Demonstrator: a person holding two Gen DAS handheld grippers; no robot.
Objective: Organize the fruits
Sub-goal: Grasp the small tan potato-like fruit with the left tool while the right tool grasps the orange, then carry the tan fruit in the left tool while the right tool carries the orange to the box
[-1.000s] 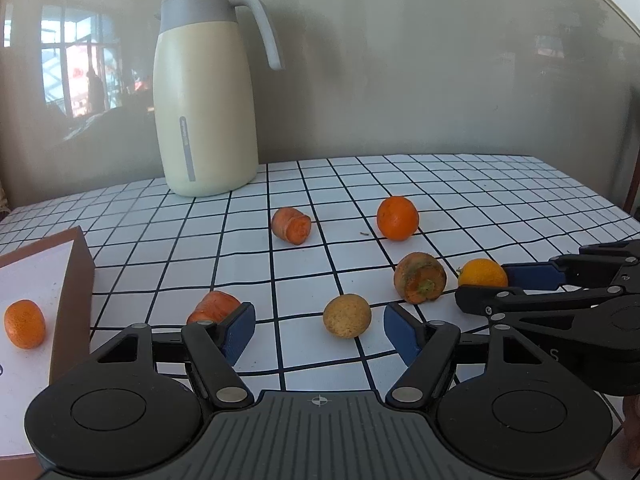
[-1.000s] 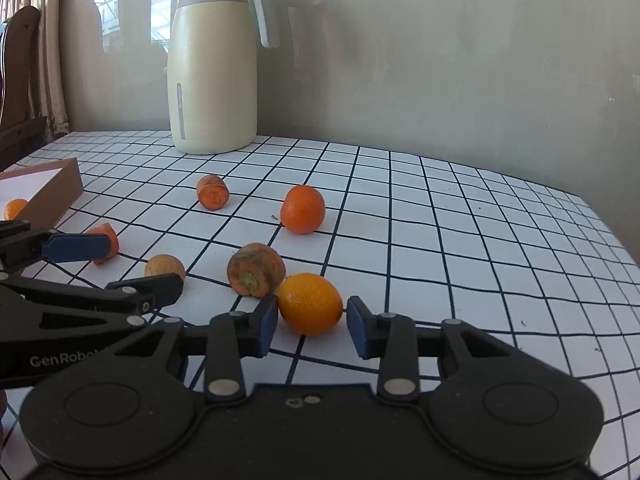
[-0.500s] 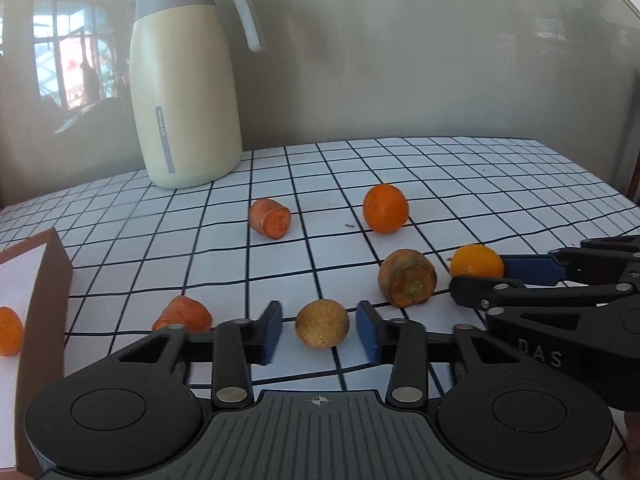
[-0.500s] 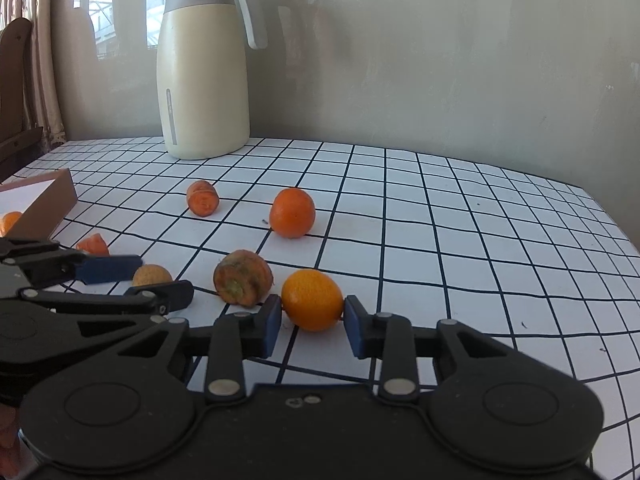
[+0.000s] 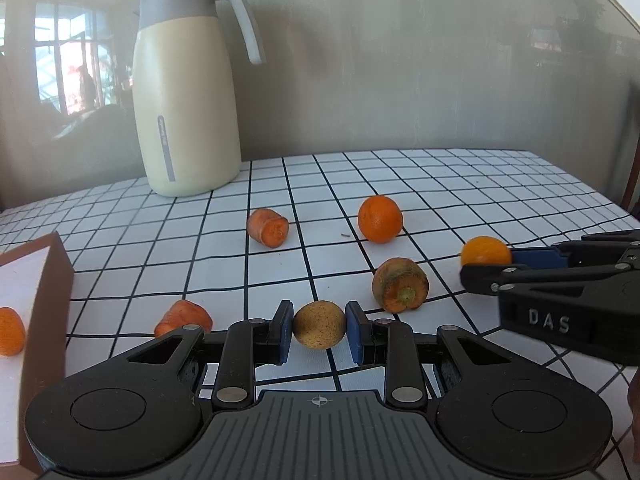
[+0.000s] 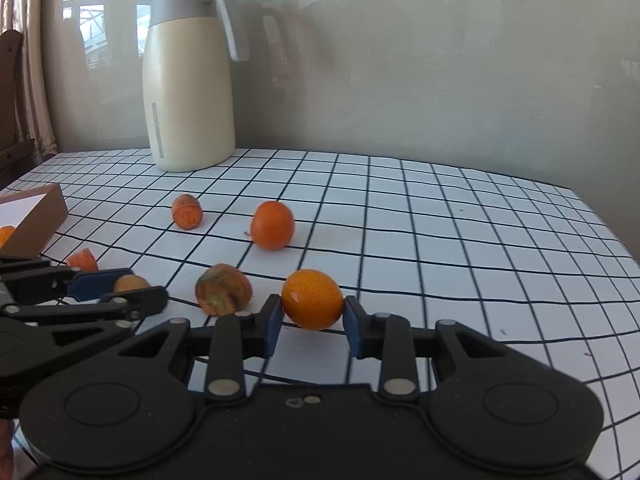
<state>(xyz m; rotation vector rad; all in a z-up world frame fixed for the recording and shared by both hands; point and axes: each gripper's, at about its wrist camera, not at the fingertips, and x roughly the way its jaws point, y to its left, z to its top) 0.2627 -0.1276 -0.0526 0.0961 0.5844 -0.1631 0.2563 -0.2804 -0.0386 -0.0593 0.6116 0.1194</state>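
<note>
While pads touch it, tan fruit [image 5: 319,324] sits inside left hand-held gripper [image 5: 319,330].

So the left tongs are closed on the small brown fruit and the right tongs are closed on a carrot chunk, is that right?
Not quite. The right tongs are closed on an orange citrus fruit, as the right wrist view shows. The left tongs do grip the small brown fruit.

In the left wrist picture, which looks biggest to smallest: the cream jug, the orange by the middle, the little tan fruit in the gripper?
1. cream jug
2. and 3. orange and tan fruit look alike; the fruit sits nearer the camera, so unsure.
</note>
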